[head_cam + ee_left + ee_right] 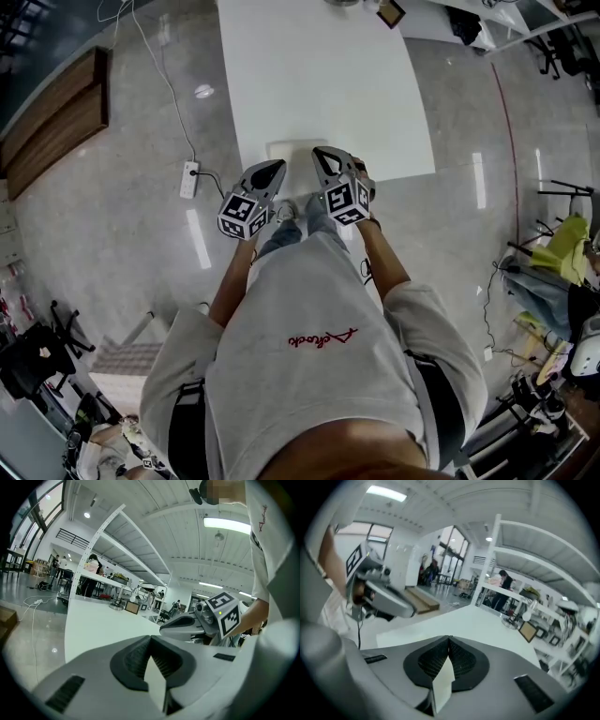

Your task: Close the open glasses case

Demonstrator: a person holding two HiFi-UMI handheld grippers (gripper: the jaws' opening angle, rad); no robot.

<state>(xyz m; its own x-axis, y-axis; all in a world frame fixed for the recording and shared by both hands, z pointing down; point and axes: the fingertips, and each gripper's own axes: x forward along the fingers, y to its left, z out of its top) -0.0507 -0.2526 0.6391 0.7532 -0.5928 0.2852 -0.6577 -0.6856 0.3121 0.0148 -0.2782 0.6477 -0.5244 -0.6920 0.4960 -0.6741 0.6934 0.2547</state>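
1. Left gripper [150,638]: jaws clenched tip to tip, with nothing between them.
2. Right gripper [449,639]: jaws likewise pressed together and empty.
3. Glasses case [294,150]: a pale flat shape on the white table [309,75], just ahead of both sets of jaw tips. I cannot tell whether it is open or closed.

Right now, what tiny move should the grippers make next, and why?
Probably lower the right gripper toward the pale flat case at the near edge of the table and nudge its top down. Both it and the left gripper are shut and empty, held above the case, and I cannot tell whether the lid is fully closed.
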